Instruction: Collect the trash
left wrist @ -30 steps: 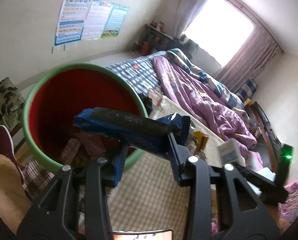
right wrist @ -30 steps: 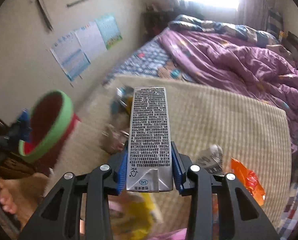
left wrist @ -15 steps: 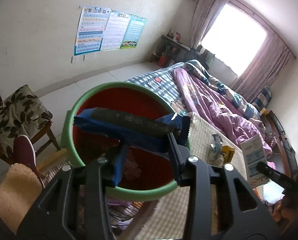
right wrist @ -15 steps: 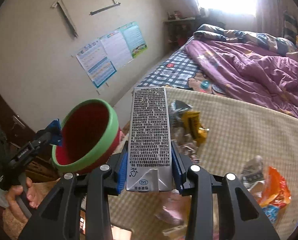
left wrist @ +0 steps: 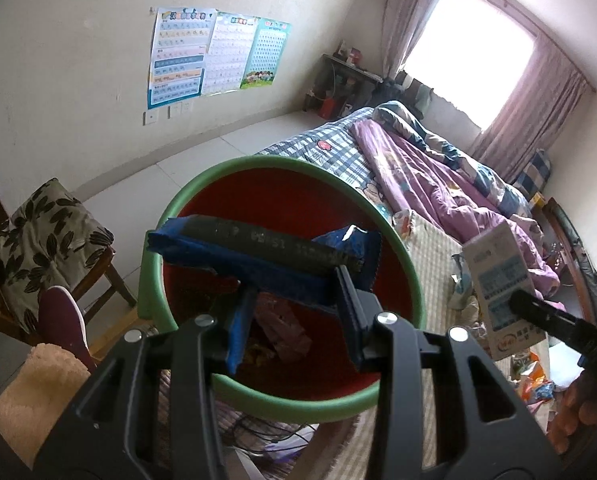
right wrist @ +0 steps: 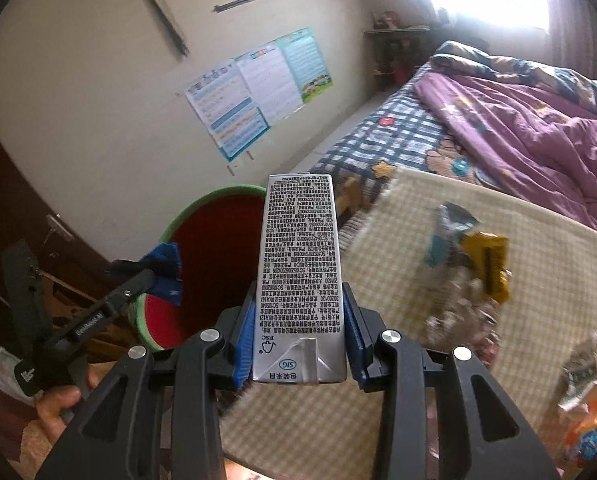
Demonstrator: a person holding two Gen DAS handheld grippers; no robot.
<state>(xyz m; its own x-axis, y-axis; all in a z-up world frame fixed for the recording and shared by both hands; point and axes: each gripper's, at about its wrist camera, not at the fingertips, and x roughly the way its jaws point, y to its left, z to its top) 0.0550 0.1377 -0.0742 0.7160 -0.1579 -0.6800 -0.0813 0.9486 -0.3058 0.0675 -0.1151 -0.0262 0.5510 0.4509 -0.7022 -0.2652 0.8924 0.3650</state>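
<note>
Trash bin fills the left-wrist frame's centre, right under the left gripper clamping a blue wrapper crosswise, while the right gripper, squeezing a carton, sits further off.

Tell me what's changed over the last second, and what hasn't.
The right gripper has carried the carton from above the mat toward the bin. The left gripper has brought the blue wrapper over the bin's mouth. Nothing was released: both grips are unchanged.
</note>
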